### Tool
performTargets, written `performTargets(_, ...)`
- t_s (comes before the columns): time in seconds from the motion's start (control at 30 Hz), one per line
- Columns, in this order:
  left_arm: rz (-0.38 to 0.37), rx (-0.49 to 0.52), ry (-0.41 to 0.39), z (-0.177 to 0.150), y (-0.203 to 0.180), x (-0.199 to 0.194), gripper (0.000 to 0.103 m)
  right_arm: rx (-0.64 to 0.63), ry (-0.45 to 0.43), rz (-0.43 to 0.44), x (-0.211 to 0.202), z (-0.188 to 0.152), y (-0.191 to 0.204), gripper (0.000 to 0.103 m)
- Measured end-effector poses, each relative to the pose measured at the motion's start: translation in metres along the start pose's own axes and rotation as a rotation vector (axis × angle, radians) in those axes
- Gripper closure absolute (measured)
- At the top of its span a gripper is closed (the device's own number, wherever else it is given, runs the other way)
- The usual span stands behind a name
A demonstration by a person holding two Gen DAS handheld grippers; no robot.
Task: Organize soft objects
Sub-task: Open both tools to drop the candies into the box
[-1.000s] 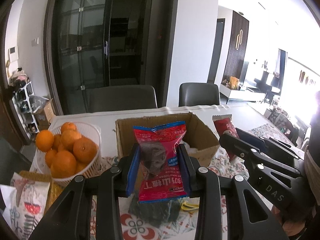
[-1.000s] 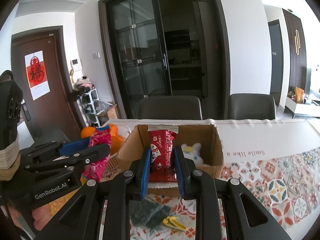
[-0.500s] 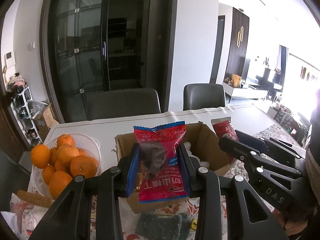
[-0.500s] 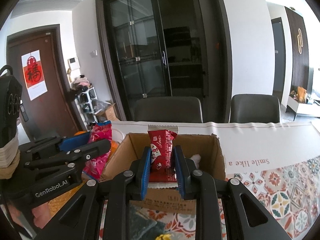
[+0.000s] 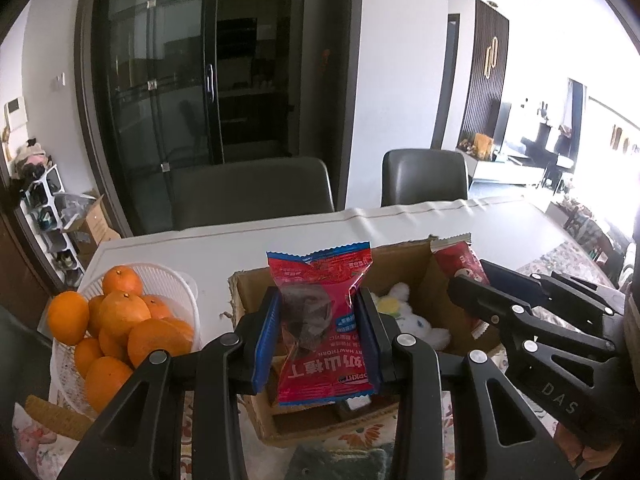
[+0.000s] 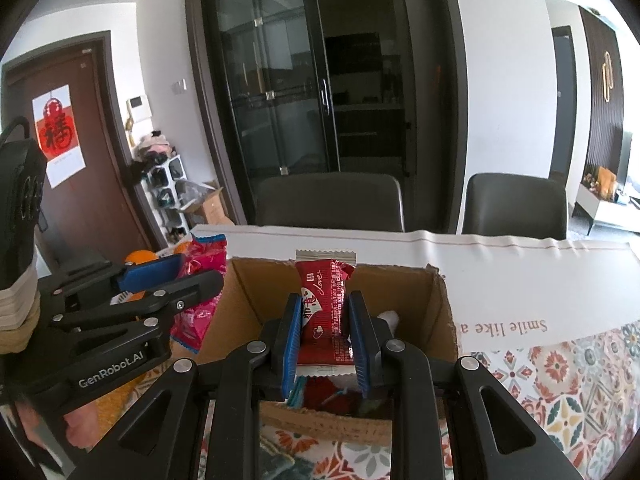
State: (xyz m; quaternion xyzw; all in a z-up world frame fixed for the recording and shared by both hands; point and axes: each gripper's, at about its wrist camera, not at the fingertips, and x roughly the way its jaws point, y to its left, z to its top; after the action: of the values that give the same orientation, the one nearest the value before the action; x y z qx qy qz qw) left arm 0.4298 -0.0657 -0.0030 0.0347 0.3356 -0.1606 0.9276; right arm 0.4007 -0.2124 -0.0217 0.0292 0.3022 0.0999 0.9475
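- The left tool (image 5: pixel 318 338) sits low in the middle of the left view. It pinches a pink bag (image 5: pixel 322 328) between its blue pads.
- The right tool (image 6: pixel 325 334) sits low in the middle of the right view. It pinches a red pack (image 6: pixel 325 312) the same way.
- Both snacks hang over the open box (image 6: pixel 248 296), not yet inside it. The box stands on the bench (image 6: pixel 520 280).
- A white plush (image 5: pixel 404 312) already lies in the box, in the middle right of the left view. I think that part of the job is done.
- Something red and fuzzy (image 6: pixel 328 394) shows on the box floor under the right tool. It may be a soft thing put away too.
- What is left, I think: let go of both snacks so they drop in.
- A dark green soft thing (image 5: pixel 340 462) lies on the bench at the bottom edge of the left view. It is outside the box, so it may still need to go in.
- A basket (image 5: pixel 176 292) of oranges stands at the left. It does not look like part of the job.
- Hard to see: the tools hide most of the box floor.
- The green thing is cut off by the frame, so I cannot tell what it is.
- The plush is mostly hidden in the right view.
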Motion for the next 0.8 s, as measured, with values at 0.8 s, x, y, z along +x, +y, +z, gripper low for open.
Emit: performTargets(0.8,0.035,0.038,0.079,-0.016,-0.002,0.043,0.046,0.035,0.127,-0.021,0.052,-0.018,-0.028,0.060)
